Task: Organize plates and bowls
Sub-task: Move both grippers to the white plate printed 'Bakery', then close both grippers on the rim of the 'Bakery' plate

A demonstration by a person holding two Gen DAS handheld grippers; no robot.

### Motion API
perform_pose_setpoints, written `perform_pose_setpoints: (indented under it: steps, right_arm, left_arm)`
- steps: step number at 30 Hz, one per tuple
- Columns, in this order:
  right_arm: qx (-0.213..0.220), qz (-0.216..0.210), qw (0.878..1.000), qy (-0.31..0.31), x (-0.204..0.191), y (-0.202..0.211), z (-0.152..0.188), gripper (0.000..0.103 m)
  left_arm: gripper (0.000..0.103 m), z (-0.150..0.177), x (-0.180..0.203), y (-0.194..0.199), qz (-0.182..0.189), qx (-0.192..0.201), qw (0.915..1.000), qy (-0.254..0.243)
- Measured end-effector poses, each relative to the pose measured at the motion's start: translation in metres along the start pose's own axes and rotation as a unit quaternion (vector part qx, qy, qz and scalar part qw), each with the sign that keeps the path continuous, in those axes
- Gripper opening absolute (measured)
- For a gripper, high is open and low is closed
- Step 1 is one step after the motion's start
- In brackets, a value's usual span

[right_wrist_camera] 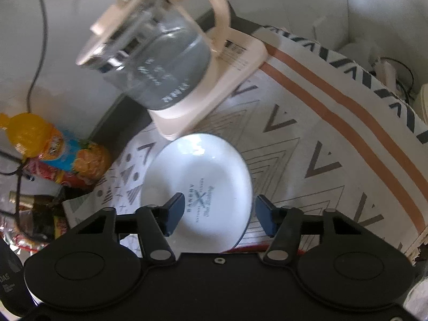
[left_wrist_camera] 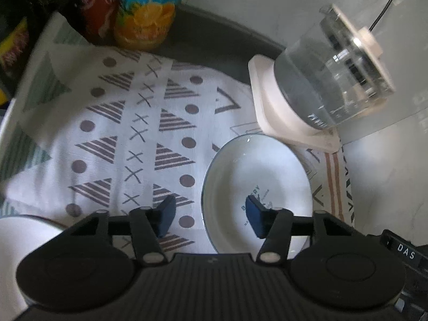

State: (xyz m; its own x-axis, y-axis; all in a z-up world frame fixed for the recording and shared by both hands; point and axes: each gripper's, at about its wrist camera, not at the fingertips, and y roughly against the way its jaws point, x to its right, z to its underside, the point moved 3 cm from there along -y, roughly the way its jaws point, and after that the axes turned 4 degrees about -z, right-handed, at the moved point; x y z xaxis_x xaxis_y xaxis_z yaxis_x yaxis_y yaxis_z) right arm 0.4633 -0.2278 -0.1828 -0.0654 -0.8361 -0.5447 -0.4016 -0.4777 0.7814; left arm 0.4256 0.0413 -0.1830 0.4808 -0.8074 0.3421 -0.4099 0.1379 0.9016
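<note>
A white plate with a dark blue rim and a printed bakery mark point(left_wrist_camera: 256, 171) lies flat on the patterned cloth, in front of the kettle; it also shows in the right wrist view point(right_wrist_camera: 198, 176). My left gripper point(left_wrist_camera: 211, 218) is open above the plate's left edge, its right fingertip over the plate and its left fingertip over the cloth. My right gripper point(right_wrist_camera: 220, 212) is open, its jaws standing either side of the plate's near right part. Another white dish point(left_wrist_camera: 16, 243) shows partly at the lower left.
A glass kettle on a cream base point(left_wrist_camera: 329, 80) stands just behind the plate; it also shows in the right wrist view point(right_wrist_camera: 171, 61). Drink bottles point(left_wrist_camera: 145, 10) and snack packets stand at the back left. The patterned cloth point(left_wrist_camera: 120, 133) covers the table; its right edge point(right_wrist_camera: 388, 123) drops off.
</note>
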Motion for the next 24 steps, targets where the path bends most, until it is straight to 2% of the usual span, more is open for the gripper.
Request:
perform_pose_setpoints:
  steps: [6,16,19,24]
  right_arm:
    - [-0.034,0.008,0.999,-0.036,0.014,-0.026,-0.011,0.038]
    - [-0.076,0.043,0.996,-0.021,0.016,-0.056,-0.020,0.035]
    - [-0.083,0.047,0.995,-0.027,0.020,-0.066,-0.021,0.033]
    - [-0.097,0.047,0.993,-0.045,0.029,-0.077,-0.019,0.024]
  left_arm:
    - [0.038,-0.008,0.000,-0.028,-0.003,-0.031,0.9995,0.010]
    - [0.027,-0.012,-0.001,-0.058,-0.010,-0.061,0.9980,0.013]
    - [0.023,-0.013,0.000,-0.060,-0.008,-0.055,0.9984,0.012]
    - [0.012,-0.014,0.000,-0.067,0.003,-0.058,0.9980,0.025]
